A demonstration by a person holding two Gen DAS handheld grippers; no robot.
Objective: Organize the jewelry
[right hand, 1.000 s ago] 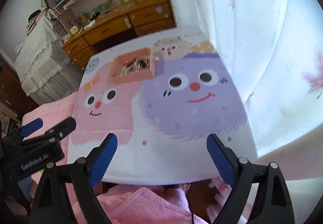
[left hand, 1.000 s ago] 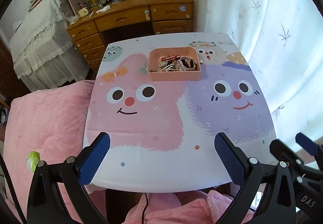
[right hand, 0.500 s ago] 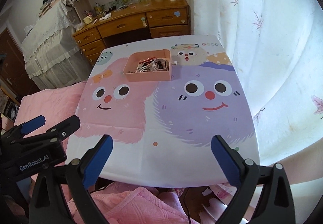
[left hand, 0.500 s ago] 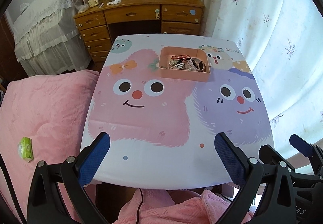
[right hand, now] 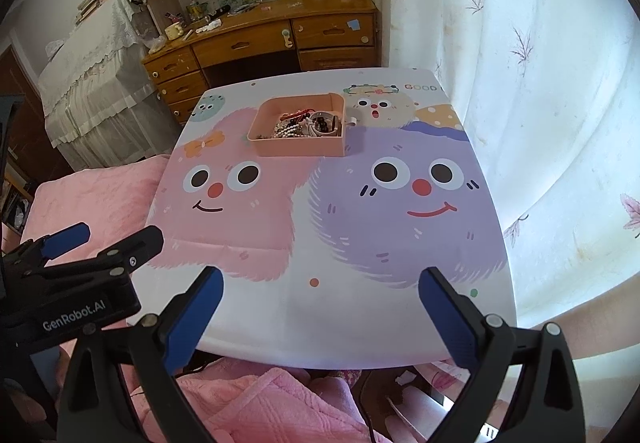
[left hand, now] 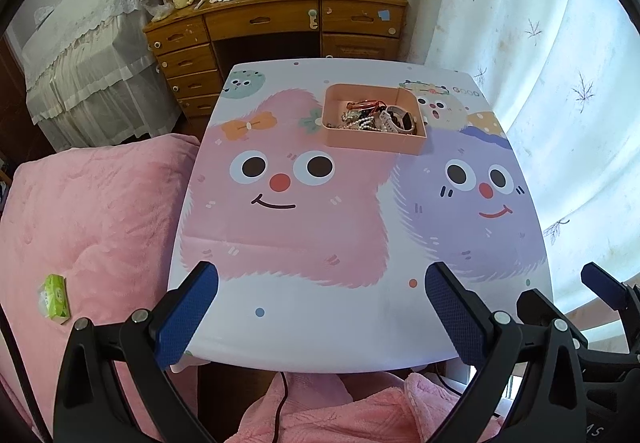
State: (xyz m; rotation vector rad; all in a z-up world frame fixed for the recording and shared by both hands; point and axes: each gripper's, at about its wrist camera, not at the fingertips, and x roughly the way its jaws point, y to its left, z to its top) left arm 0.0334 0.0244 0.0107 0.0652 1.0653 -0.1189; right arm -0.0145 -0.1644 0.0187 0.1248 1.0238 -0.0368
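A peach-pink tray (left hand: 370,141) (right hand: 298,148) stands toward the far side of the cartoon-print table (left hand: 320,227) (right hand: 328,243). In it lies a tangle of jewelry (left hand: 374,118) (right hand: 304,123): pearl beads, a red cord, a white watch. My left gripper (left hand: 320,307) hangs open over the table's near edge, nothing between its blue pads. My right gripper (right hand: 320,307) is open too, held beside it over the near edge, also empty. Both are far from the tray.
A wooden desk with drawers (left hand: 276,23) stands behind the table. A pink quilt (left hand: 88,227) covers the bed on the left, with a green packet (left hand: 54,297) on it. White curtains (left hand: 560,63) hang to the right. Pink fabric (right hand: 256,403) lies below the near edge.
Both views have swung and levelled, so the table now sits squarer and the tray closer to centre. Both grippers stay open and empty.
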